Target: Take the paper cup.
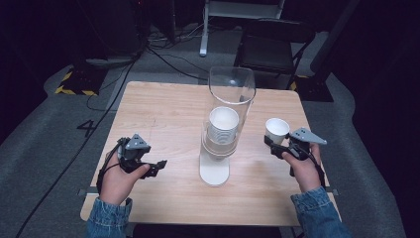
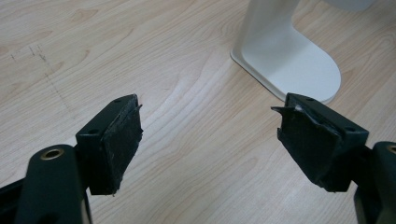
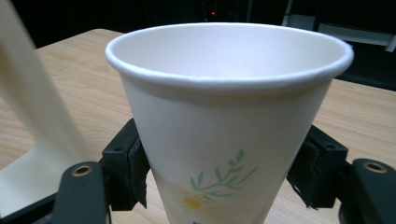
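A white paper cup point(image 1: 276, 130) with a flower print point(image 3: 224, 116) stands upright between the jaws of my right gripper point(image 1: 273, 147) at the table's right side. In the right gripper view the black pads point(image 3: 135, 172) lie against its lower sides. A cup dispenser stands mid-table: a clear tube point(image 1: 232, 91) holding a stack of white cups point(image 1: 223, 124) on a white base point(image 1: 214, 171). My left gripper point(image 1: 159, 166) rests at the left, its jaws wide apart and empty point(image 2: 210, 140) over bare wood, pointing towards the dispenser base point(image 2: 299, 65).
The wooden table point(image 1: 168, 109) has bare room behind both hands. The dispenser's white stand point(image 3: 28, 93) rises close to the left of the held cup. A black chair point(image 1: 272, 49), cables and a white frame foot stand on the grey floor beyond the far edge.
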The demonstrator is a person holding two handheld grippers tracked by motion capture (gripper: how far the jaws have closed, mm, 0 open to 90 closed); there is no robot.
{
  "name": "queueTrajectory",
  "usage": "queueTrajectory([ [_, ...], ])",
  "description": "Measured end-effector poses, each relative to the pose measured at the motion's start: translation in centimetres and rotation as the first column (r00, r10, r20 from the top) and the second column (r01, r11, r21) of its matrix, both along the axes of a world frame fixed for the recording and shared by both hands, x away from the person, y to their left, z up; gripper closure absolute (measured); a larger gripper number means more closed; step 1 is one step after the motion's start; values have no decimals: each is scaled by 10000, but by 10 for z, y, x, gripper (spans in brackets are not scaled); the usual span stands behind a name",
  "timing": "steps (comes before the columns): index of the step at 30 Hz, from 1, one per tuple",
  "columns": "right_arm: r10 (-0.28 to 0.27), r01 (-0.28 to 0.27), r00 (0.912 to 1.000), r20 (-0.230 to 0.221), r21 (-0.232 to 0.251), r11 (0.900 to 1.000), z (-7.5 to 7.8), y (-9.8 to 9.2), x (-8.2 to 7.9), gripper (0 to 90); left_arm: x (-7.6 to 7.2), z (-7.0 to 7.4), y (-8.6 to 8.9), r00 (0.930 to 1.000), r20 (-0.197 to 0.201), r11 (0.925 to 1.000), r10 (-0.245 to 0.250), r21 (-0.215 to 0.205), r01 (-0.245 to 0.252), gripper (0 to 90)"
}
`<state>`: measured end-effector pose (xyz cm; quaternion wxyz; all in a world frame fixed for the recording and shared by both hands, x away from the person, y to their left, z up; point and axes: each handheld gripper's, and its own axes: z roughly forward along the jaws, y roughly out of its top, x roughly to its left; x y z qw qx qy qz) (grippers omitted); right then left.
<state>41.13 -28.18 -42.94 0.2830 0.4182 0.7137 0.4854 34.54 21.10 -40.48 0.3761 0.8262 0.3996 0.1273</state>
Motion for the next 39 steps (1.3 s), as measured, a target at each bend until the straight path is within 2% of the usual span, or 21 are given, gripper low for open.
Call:
queueTrajectory([
  [6,-578,578,9983,25,22,9983,-9,-12,10,307,0,0,0,10000,-7,10000,-3,64,3,216],
  [8,-865,868,9961,-142,186,9961,-15,-18,14,307,0,0,-1,10000,-46,10000,-53,30,53,216],
  [10,-888,894,9958,-241,233,9957,-17,-18,15,307,0,0,-2,9999,-98,10000,-80,-31,80,216],
  [14,-809,811,9945,-667,-8,9967,-29,-15,20,306,0,0,-5,9999,-66,9998,-160,-135,159,216],
  [17,-829,833,9932,-822,12,9965,-34,-14,22,305,0,-1,-5,9998,-110,9998,-154,-109,153,216],
  [18,-821,831,9905,-1102,51,9965,-40,-12,24,304,0,-1,-5,9998,-140,9998,-158,-112,156,216],
  [20,-785,792,9895,-1212,15,9969,-44,-11,24,304,0,-1,-4,9998,-139,9998,-147,-101,145,216],
  [22,-719,725,9840,-1632,-26,9974,-53,-8,26,303,0,-1,-4,9998,-143,9999,-139,-102,137,216],
  [23,-719,725,9840,-1632,-26,9974,-53,-8,26,303,0,-1,-4,9998,-123,9999,-140,-102,139,216],
  [25,-709,724,9765,-2033,0,9974,-58,-6,27,301,0,-1,-4,9998,-56,9998,-206,-42,206,216],
  [28,-653,665,9730,-2214,-24,9978,-60,-5,27,298,0,-1,-4,9998,-104,9998,-154,-104,153,216],
  [30,-540,470,9717,-2299,-356,9983,-63,-5,28,287,0,-1,-5,9998,-118,9998,-159,-115,158,216],
  [32,-575,463,9731,-2229,-551,9974,-63,-4,27,233,0,-1,-4,9998,-89,9998,-186,-84,185,216],
  [33,-575,463,9731,-2229,-551,9974,-63,-4,27,233,0,-1,-4,9998,-89,9998,-186,-84,185,216],
  [35,-515,408,9709,-2339,-501,9979,-63,-3,26,173,0,0,-4,9998,-66,9997,-212,-79,212,216],
  [39,-503,354,9728,-2260,-695,9970,-61,-4,22,158,0,1,-3,9997,-84,9997,-229,-99,229,216],
])
